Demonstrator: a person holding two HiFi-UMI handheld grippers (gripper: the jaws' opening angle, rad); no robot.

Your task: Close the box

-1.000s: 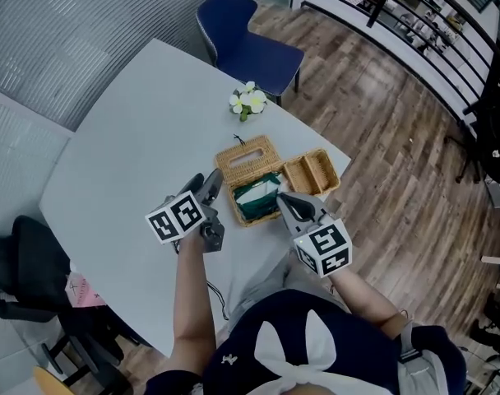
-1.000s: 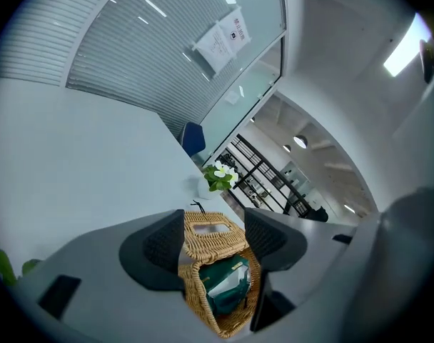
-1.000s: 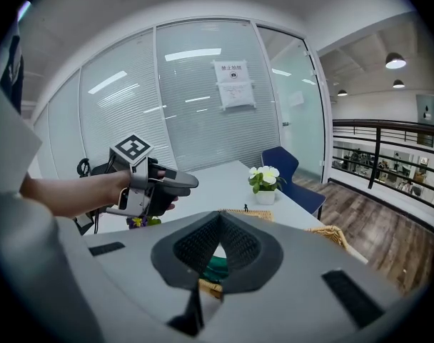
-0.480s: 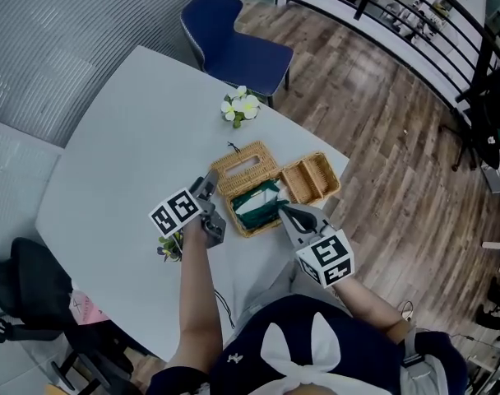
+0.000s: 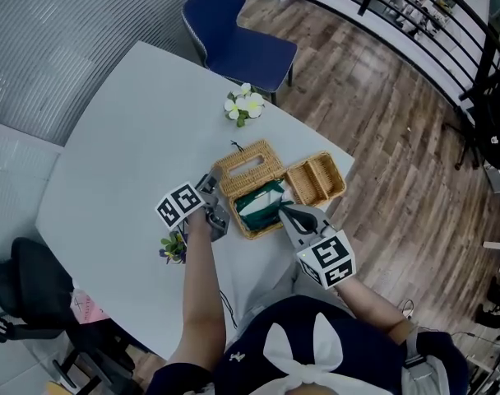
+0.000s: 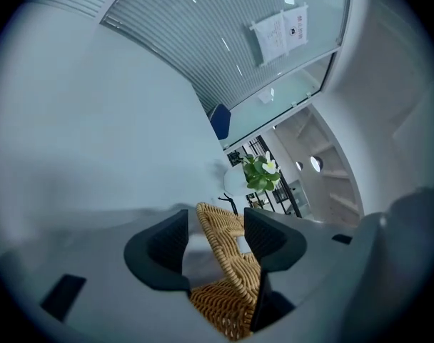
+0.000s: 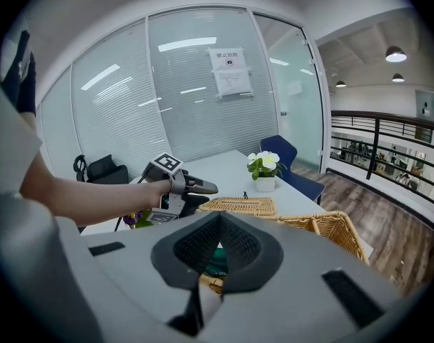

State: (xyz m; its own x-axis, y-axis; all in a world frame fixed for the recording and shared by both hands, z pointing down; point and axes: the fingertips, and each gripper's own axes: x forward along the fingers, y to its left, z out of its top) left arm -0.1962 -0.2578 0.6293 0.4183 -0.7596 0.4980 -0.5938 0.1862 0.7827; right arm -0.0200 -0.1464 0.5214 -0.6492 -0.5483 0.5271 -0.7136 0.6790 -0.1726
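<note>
The open wicker box (image 5: 252,225) holds a green tissue pack (image 5: 258,204). Its wicker lid (image 5: 248,165), with a slot in it, lies tipped back behind it. My left gripper (image 5: 211,189) is at the lid's left edge. In the left gripper view the jaws stand apart with the lid's (image 6: 228,252) edge between them, so the left gripper (image 6: 213,238) is open. My right gripper (image 5: 286,211) hovers at the box's near right corner. Seen in its own view, the right gripper (image 7: 218,221) is shut, with the lid (image 7: 240,206) and left gripper (image 7: 175,188) beyond.
A second wicker tray (image 5: 317,179) with compartments sits right of the box, near the table edge (image 5: 340,159). A white flower pot (image 5: 243,105) stands farther back. A small purple-flowered plant (image 5: 174,248) is by my left forearm. A blue chair (image 5: 233,31) and a black chair (image 5: 28,286) flank the table.
My left gripper has moved in to the lid's left edge, which now lies between its open jaws. The right gripper has barely moved.
</note>
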